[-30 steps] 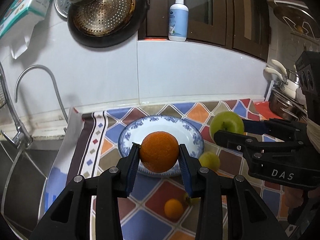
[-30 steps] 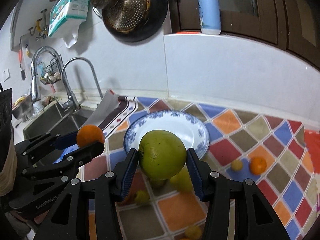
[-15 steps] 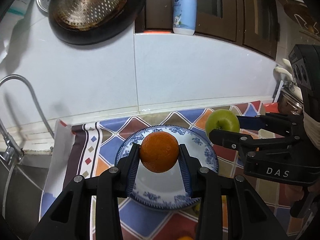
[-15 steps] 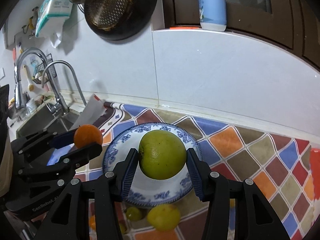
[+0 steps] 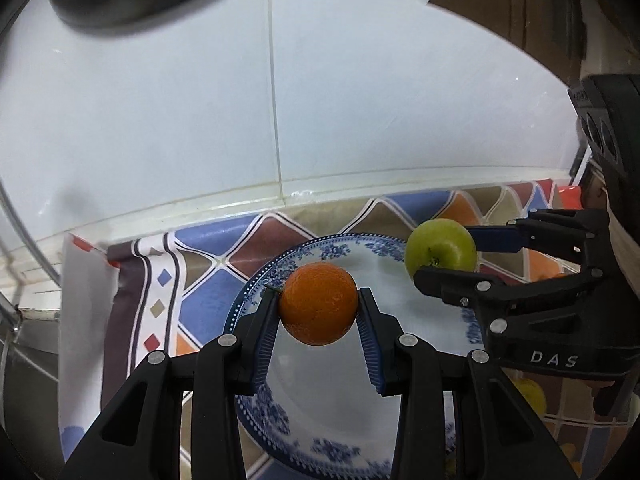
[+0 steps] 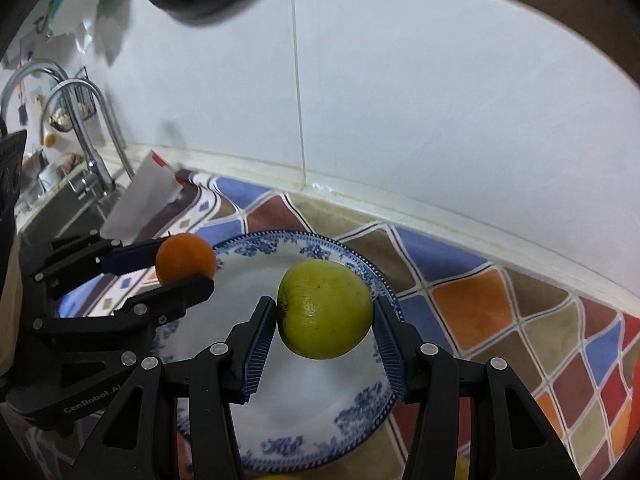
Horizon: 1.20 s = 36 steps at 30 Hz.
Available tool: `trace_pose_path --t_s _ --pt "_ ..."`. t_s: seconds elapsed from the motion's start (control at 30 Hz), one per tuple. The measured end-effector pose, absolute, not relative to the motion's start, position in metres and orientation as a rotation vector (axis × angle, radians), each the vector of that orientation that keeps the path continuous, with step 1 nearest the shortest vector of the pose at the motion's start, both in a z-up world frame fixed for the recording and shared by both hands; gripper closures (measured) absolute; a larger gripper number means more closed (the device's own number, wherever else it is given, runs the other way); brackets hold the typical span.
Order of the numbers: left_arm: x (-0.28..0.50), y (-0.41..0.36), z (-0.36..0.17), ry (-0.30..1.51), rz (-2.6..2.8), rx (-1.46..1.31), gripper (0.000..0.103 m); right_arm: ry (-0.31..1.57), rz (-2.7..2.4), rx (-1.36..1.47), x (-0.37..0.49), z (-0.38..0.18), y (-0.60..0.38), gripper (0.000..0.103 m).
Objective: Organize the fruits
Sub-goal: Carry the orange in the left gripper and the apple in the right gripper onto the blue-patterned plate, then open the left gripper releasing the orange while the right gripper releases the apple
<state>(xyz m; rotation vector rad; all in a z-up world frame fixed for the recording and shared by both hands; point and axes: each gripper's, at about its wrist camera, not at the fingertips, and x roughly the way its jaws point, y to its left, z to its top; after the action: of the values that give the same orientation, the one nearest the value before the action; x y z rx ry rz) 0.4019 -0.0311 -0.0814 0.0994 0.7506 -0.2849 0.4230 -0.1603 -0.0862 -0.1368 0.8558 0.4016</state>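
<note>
Over the plate's (image 5: pixel 256 280) left half my left gripper (image 5: pixel 318 310) clamps the orange (image 5: pixel 318 308); to its right, my right gripper (image 6: pixel 325 316) pinches the green apple (image 6: pixel 326 308) — both fruits hang directly above the plate, so I'd lower straight down.

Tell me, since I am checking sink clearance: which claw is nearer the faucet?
Left. The left claw, holding the orange, is on the faucet side; the right claw holds the green apple farther away.
</note>
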Motion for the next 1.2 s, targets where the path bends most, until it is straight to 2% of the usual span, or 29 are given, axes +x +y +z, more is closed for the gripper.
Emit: trace_pose_path --t_s 0.33,0.73,0.8,1.07,1.2 --pt "0.438 -0.035 -0.112 0.838 -0.308 0.14 0.065 0.941 0.392 -0.142 0.451 -0.12 -0.159 0.053" --pt "0.447 -0.038 -0.125 0.866 -0.323 0.155 0.064 0.953 0.396 -0.142 0.456 -0.127 -0.161 0.053" --pt "0.446 -0.038 -0.123 0.86 -0.317 0.159 0.058 0.955 0.396 -0.134 0.458 -0.129 -0.159 0.052" --pt "0.425 -0.035 -0.101 0.796 -0.279 0.162 0.048 0.901 0.389 -0.121 0.448 -0.112 -0.164 0.048" --pt "0.404 -0.03 -0.082 0.754 -0.254 0.148 0.038 0.875 0.372 -0.108 0.436 -0.099 -0.168 0.048"
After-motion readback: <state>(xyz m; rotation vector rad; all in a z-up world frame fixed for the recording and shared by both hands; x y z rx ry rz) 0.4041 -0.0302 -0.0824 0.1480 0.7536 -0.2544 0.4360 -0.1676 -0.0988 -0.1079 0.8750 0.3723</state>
